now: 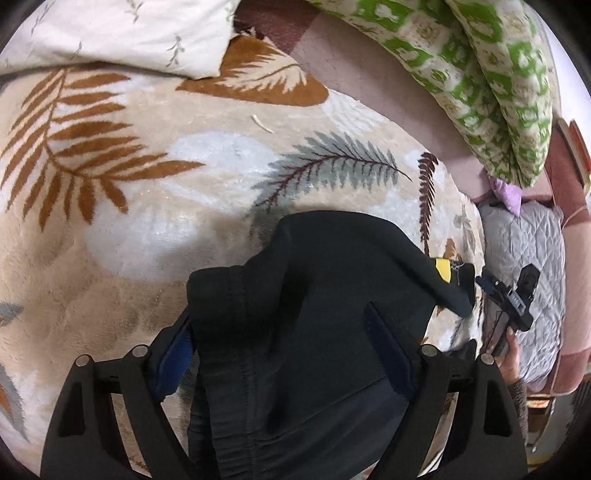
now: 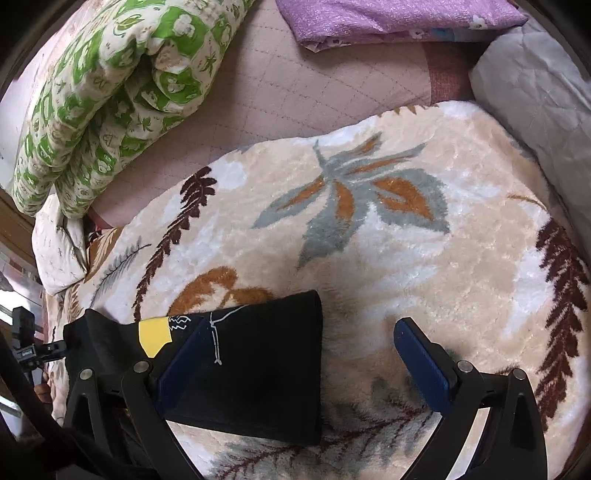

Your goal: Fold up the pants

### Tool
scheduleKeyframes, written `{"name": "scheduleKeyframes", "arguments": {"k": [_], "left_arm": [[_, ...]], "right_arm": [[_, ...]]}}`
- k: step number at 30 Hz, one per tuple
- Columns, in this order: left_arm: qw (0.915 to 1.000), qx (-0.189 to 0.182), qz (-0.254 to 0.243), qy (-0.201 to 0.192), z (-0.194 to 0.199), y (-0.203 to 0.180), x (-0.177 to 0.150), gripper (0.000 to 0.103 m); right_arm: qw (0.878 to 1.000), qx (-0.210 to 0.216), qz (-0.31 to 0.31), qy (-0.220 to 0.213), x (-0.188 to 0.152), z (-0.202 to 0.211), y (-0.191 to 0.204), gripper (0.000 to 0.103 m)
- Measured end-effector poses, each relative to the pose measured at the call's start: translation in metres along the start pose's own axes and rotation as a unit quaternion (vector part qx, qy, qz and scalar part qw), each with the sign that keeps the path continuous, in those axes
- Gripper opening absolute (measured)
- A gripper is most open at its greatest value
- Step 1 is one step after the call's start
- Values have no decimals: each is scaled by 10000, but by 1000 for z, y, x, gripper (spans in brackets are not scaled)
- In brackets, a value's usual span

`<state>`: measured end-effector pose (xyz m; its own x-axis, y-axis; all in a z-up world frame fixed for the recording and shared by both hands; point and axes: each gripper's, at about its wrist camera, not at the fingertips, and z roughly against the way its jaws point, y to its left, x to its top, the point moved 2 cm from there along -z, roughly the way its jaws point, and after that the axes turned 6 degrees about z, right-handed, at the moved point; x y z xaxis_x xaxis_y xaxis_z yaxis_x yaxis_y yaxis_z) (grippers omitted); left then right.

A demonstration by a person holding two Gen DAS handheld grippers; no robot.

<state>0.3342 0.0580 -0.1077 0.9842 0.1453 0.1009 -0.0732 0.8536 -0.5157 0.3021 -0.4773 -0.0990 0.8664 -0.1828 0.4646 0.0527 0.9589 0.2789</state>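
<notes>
The black pants (image 1: 314, 314) lie on a beige leaf-patterned blanket (image 1: 147, 221). In the left wrist view their gathered fabric fills the gap between my left gripper's (image 1: 284, 332) wide-spread blue-padded fingers (image 1: 388, 350), draped over it. In the right wrist view a folded end of the pants (image 2: 258, 369) with a yellow patch (image 2: 155, 336) lies flat on the blanket (image 2: 369, 240). My right gripper (image 2: 299, 354) is open; its left finger (image 2: 184, 362) rests on the fabric, its right finger (image 2: 424, 365) over bare blanket. The right gripper's body also shows in the left wrist view (image 1: 509, 295).
A rolled green-and-white quilt (image 1: 480, 74) (image 2: 110, 92) lies at the back on a pink sheet (image 2: 295, 92). A cream pillow (image 1: 110, 33), a purple folded cloth (image 2: 388, 18) and a grey quilted cover (image 2: 535, 110) (image 1: 524, 277) border the blanket.
</notes>
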Motion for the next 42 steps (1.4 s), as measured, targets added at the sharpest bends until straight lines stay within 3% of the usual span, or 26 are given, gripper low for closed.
{"name": "scheduleKeyframes", "arguments": {"k": [1,6,8,10,12,14,15,17,19,24,30,33,38,42], "left_arm": [[10000,-23,47,3,0,1,1,87],[9999,-67,105,5,-1,3,2,87],[9999,-94,105,27,-2,3,3,87],[9999,-127,79,7,-2,2,2,87],[9999,-127,-51,-30,-2,-2,2,87],[9997,28,-151,-184,-1,-5,2,86],[9991,184,-196,-327,0,-7,3,82],[9983,386,-216,-379,-3,-8,5,51],[9969,681,-172,-352,-7,-6,6,33],[9948,778,24,-654,11,5,10,30],[9946,857,54,-575,11,7,12,30],[9947,888,75,-517,5,6,12,30],[9945,971,79,-373,-4,6,17,30],[9946,971,-93,-347,-6,3,20,34]], "right_arm": [[10000,32,40,48,1,-2,1,100],[9973,521,366,361,1,-18,18,78],[9967,501,471,426,1,-24,22,78],[9957,559,568,474,2,-25,23,69],[9945,477,712,597,2,-26,22,50],[9935,313,866,665,2,-25,16,18],[9931,304,907,672,2,-24,14,9],[9920,270,1049,654,1,-20,14,9],[9900,92,1279,580,1,-17,18,8],[9891,-172,1450,199,7,-3,24,8],[9930,-77,1100,-418,20,30,15,8],[9942,-377,971,-274,21,26,4,8],[9961,-446,766,-23,15,3,-9,8],[9987,-189,480,-16,14,-7,-17,21]]}}
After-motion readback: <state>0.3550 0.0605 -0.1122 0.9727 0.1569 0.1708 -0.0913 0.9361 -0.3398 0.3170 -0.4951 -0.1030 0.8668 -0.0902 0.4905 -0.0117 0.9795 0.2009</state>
